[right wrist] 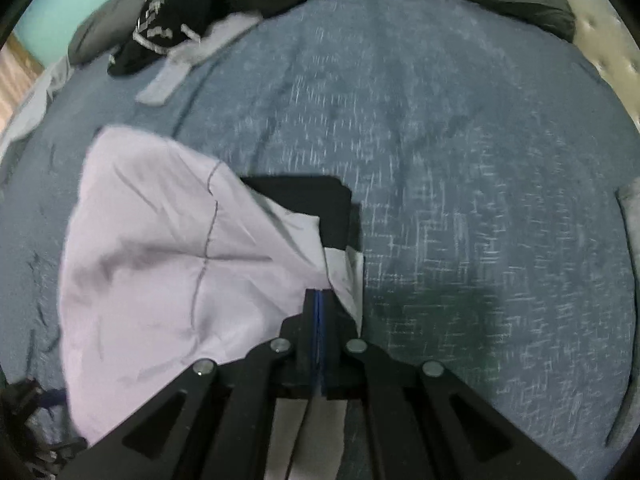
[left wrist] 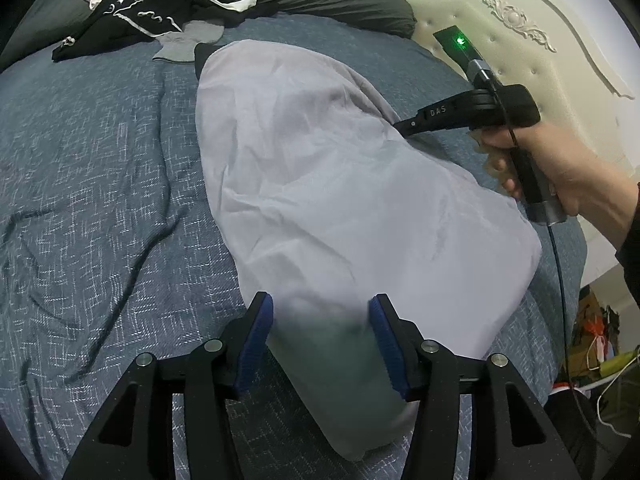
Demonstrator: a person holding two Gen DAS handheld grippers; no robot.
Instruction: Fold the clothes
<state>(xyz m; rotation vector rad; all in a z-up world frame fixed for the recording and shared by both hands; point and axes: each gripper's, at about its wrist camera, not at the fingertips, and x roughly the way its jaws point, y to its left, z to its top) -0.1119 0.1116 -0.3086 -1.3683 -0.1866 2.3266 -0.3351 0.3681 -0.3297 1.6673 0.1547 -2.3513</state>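
while the pale lilac garment [left wrist: 320, 184] lies spread down the centre of the left wrist frame on the blue bedspread [left wrist: 100, 152], the left hand-held gripper [left wrist: 320, 344] hovers with its blue pads spread wide apart over the near end, holding nothing. at the right of that frame the right hand-held gripper [left wrist: 404, 126] reaches in to the garment's edge; in its own view the right hand-held gripper [right wrist: 319, 300] has its pads pressed together on a fold of the lilac cloth. to do this fold well, i'd judge the pinched edge should be carried flat across, with the left pads pinning the near end so the fabric doesn't drag. motion blur softens the right view, so how much cloth is caught is hard to tell. a black part [right wrist: 304, 200] under the garment is mostly covered. other dark clothes [left wrist: 152, 4] lie heaped at the upper left.
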